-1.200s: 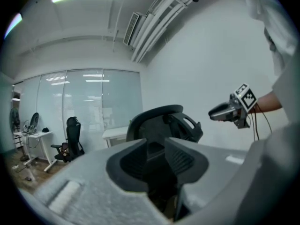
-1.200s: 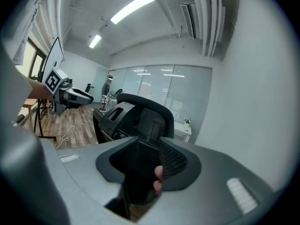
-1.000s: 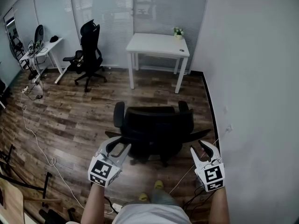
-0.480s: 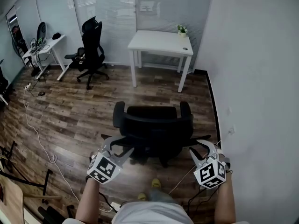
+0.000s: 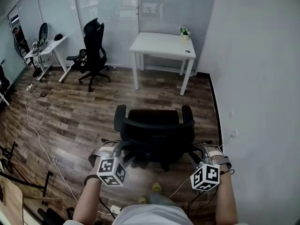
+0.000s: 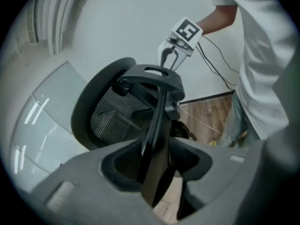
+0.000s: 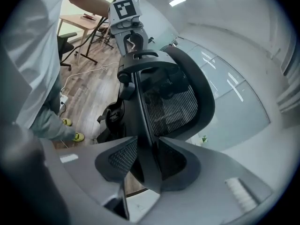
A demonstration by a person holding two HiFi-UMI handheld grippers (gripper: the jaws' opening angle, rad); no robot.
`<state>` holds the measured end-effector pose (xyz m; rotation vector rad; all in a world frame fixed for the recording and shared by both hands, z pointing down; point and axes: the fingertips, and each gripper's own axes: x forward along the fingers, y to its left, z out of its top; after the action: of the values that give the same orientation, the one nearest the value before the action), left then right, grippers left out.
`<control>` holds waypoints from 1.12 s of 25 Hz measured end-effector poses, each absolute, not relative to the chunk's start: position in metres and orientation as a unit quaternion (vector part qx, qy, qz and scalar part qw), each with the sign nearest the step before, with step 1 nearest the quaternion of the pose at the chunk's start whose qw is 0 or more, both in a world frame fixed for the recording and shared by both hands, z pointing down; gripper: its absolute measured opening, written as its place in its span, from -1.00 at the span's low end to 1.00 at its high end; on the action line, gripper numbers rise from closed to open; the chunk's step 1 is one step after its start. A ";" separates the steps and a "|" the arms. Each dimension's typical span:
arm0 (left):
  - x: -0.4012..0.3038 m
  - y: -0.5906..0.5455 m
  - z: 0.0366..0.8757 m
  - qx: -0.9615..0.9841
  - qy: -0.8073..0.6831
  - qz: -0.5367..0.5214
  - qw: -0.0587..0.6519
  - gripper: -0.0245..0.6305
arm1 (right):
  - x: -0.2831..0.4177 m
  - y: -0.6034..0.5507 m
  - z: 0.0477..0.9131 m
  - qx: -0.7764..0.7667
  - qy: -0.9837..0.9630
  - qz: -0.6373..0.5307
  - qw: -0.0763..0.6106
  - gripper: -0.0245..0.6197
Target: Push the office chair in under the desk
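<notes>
Straddling office chair [image 5: 154, 131] backrest edges | left tongs [image 5: 112, 149], right tongs [image 5: 206, 149]: just opening, wide, clamping nothing | chair base [image 5: 165, 164] mostly hidden

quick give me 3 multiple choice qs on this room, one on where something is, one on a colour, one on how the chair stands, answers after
1. Where does the potted plant stand?
A) on the far right corner of the desk
B) on a shelf
C) on a windowsill

2. What colour is that desk?
A) black
B) white
C) red

3. How does the nearest office chair stand?
A) tucked in under that desk
B) lying on its side
C) upright on the wood floor, apart from the desk

Answers:
1 A, the plant sits at the back right corner of the desktop.
2 B, the top and legs are both white.
3 C, bare floor shows between the chair and the desk.
</notes>
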<state>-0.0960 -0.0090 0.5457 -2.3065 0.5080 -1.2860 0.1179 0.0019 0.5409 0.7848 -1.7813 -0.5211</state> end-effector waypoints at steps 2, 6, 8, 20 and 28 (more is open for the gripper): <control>-0.094 -0.012 0.550 -0.821 0.177 -0.485 0.245 -0.36 | 0.119 0.001 0.540 0.329 -0.747 -0.219 0.534 -0.50; -0.092 -0.016 0.556 -0.807 0.169 -0.501 0.264 -0.43 | 0.119 0.000 0.543 0.337 -0.743 -0.228 0.531 -0.50; -0.093 -0.015 0.555 -0.807 0.166 -0.501 0.265 -0.43 | 0.117 0.001 0.543 0.341 -0.741 -0.232 0.530 -0.50; -0.093 -0.022 0.553 -0.803 0.160 -0.492 0.297 -0.44 | 0.116 -0.005 0.543 0.364 -0.724 -0.214 0.545 -0.50; -0.093 -0.045 0.558 -0.804 0.155 -0.490 0.300 -0.45 | 0.116 -0.027 0.546 0.387 -0.718 -0.209 0.539 -0.49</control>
<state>-0.0929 -0.0448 0.5577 -2.1345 0.4112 -1.2999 0.1164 -0.0274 0.5460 0.9195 -1.7084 -0.4959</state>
